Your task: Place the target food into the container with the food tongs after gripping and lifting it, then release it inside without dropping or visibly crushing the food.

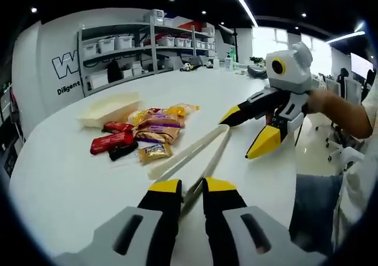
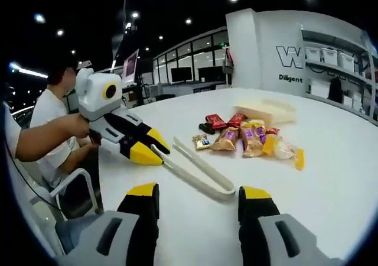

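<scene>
Snack packets [image 1: 144,133] sit piled on table [image 1: 65,189] beside cream tray [image 1: 109,107], untouched. Tongs [image 1: 192,156], arms apart & empty, held at hinge end by left gripper [image 1: 192,186] w/ tips toward pile; right gripper [image 1: 255,133] hovers open nearby

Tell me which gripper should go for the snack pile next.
Left, most likely. The left gripper is shut on the food tongs, whose tips point toward the wrapped snacks beside the container. The right gripper is open and holds nothing.
</scene>
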Motion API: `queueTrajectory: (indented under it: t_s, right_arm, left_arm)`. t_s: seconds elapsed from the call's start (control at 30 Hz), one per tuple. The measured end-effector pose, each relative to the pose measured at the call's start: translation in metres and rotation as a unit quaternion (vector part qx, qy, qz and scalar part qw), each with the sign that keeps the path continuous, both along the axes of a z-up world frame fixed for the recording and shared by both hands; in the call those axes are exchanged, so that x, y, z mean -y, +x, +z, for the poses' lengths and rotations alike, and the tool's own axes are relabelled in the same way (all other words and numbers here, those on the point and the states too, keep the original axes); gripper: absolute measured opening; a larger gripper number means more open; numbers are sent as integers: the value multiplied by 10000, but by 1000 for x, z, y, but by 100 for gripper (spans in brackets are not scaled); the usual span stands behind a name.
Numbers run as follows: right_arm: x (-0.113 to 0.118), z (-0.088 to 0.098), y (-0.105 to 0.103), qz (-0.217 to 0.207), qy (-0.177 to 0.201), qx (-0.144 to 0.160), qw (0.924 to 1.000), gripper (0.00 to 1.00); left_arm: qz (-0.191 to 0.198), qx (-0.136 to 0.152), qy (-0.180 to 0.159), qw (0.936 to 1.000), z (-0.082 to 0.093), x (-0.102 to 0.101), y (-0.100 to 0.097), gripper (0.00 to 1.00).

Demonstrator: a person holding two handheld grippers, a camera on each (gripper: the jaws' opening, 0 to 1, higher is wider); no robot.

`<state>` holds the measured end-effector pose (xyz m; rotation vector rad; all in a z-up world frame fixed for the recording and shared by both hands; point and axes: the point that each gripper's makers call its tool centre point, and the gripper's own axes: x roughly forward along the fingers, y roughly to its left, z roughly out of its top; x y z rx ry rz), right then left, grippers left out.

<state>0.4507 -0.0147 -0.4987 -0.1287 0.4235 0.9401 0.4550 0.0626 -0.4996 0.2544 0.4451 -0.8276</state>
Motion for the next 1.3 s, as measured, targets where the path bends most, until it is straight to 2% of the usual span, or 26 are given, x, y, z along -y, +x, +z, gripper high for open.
queueTrajectory:
  t_s: [0.2,0.27,0.33,0.47,0.6,0.7,0.77,0.97,1.3]
  right_arm:
    - [-2,1,2,-8,60,-47,10000,47]
    - [-2,2,2,-9,84,-78,9999,47]
    - [-3,4,0,-52,207,-200,9996,49]
    - [-3,4,-1,-75,162,-138,9997,50]
    - [-3,4,-4,-108,91,-183,9997,53]
    - [-2,5,-6,-116,53,-152,9998,54]
    - [-1,5,-8,-137,64,-151,9998,54]
    - [6,6,-13,-180,85,-118,9997,53]
    - [11,16,-16,-194,252,-126,9994,49]
  left_arm:
    - [-34,-65,-11,10000,0,1,0,13]
    - [-136,57,68,9999,1,1,1,13]
    - [-154,54,49,9999,0,2,-1,13]
    - [-162,12,-74,9998,0,1,-2,12]
    - [-378,-83,-268,9989,0,4,-13,9]
    - [-501,-53,-334,9982,-1,6,-17,8]
    - [-576,-176,-450,9972,0,10,-21,7]
    - [-1116,-181,-454,9925,1,24,-41,3]
    - [-1211,-133,-719,9899,13,26,-47,2]
